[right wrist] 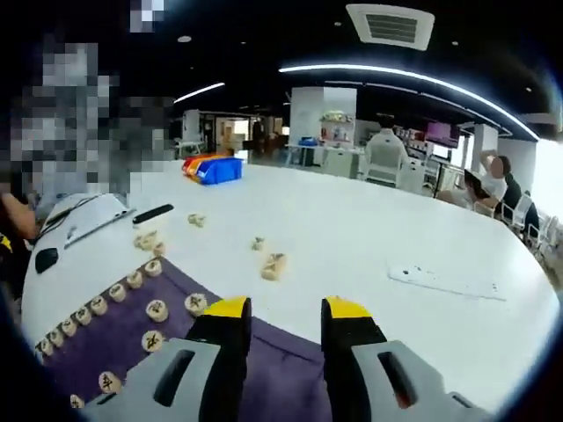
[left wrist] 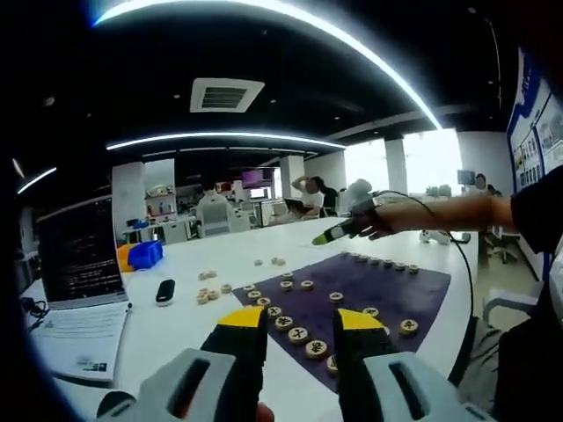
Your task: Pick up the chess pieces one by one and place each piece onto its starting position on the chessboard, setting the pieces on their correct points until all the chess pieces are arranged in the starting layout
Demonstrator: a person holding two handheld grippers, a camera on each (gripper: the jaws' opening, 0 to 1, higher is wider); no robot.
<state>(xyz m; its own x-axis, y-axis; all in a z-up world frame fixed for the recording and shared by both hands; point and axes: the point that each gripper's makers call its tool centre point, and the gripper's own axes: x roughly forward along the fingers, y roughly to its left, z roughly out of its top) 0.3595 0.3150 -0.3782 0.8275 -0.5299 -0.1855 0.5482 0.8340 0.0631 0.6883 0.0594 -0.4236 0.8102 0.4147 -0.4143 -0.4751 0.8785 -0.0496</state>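
Observation:
A purple cloth chessboard (left wrist: 396, 286) lies on the white table (left wrist: 185, 321), with round wooden pieces (left wrist: 298, 334) in a row along its near edge and more along the far edge. My left gripper (left wrist: 301, 321) hovers open above the near row, nothing held. Loose pieces (left wrist: 209, 294) lie on the table left of the board. A person's hand holds my right gripper (left wrist: 339, 233) above the board's far side. In the right gripper view my right gripper (right wrist: 286, 309) is open and empty over the board (right wrist: 281, 374); an edge row of pieces (right wrist: 116, 292) and loose pieces (right wrist: 273, 265) lie ahead.
An open laptop (left wrist: 79, 255) stands at the left with a paper sheet (left wrist: 84, 338) before it. A black oblong item (left wrist: 164, 290) and a blue bin (left wrist: 145, 255) sit behind the loose pieces. A thin flat sheet (right wrist: 444, 281) lies on the table's right side.

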